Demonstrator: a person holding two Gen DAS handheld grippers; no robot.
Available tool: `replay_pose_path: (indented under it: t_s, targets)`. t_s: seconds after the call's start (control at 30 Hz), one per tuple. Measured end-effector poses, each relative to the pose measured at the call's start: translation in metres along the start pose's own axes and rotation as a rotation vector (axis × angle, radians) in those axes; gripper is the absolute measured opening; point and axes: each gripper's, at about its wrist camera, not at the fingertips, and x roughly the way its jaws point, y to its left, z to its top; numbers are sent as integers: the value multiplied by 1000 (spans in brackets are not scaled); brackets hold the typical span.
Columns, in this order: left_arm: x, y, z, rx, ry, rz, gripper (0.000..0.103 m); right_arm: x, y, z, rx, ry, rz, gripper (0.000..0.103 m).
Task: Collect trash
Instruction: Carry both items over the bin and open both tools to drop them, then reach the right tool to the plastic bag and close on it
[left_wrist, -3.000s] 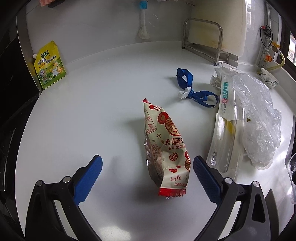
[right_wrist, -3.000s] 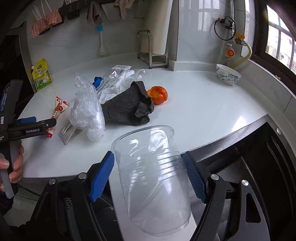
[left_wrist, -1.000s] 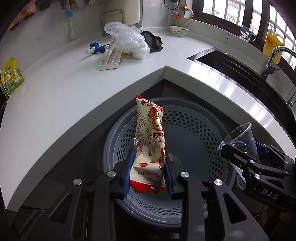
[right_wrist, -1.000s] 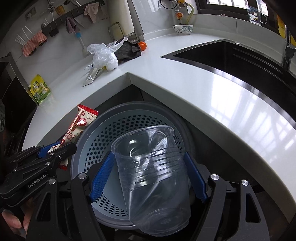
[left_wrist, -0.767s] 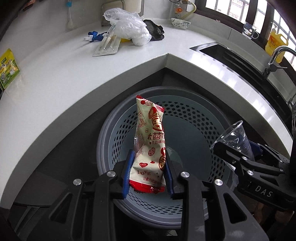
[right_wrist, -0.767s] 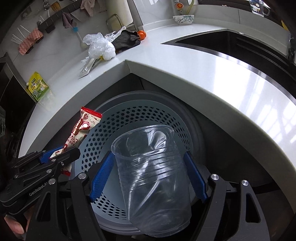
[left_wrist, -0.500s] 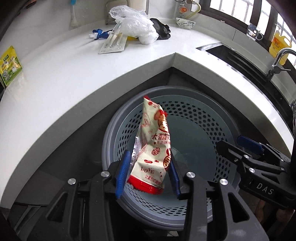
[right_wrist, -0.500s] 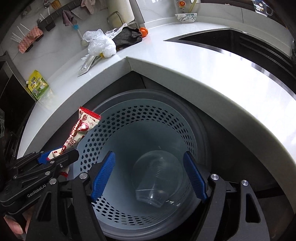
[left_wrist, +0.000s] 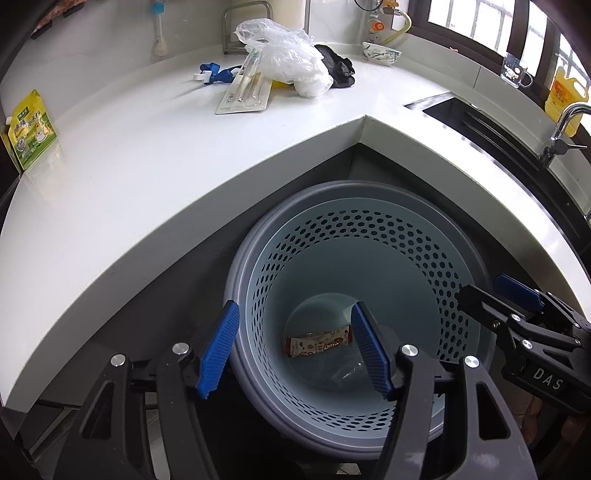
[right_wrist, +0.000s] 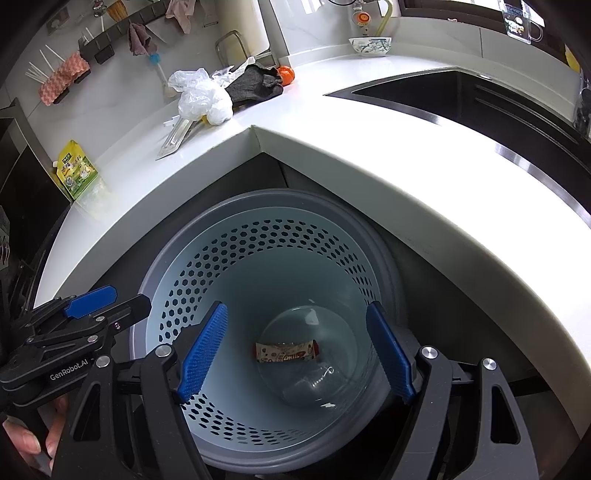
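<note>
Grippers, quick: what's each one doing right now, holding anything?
Left gripper: jaws opening, nothing between them; the snack wrapper lies in the bin.
Right gripper: open, empty; the clear cup lies in the bin.

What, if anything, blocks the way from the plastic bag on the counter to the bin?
Nothing visible. The plastic bag lies on the counter, and bare counter runs from it to the edge above the open bin. Both grippers, left gripper opening and right gripper, are empty.

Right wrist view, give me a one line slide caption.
Open right gripper above the perforated bin, snack wrapper and clear cup at its bottom.
</note>
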Motion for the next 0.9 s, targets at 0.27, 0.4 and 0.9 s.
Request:
replay_pose_path:
  t_s: [0.27,0.4,0.9]
  targets:
    - [-7,3,1,-11,-25,10,76,-3,-1,-1,-1,-3,-5,74]
    - [-14,5,6,-13,-65,27,77,-7,-2,1,2,-12,-7,74]
    - [-58,35,41,-71,-259,109,84,-27,10,37,-31,-93,10,74]
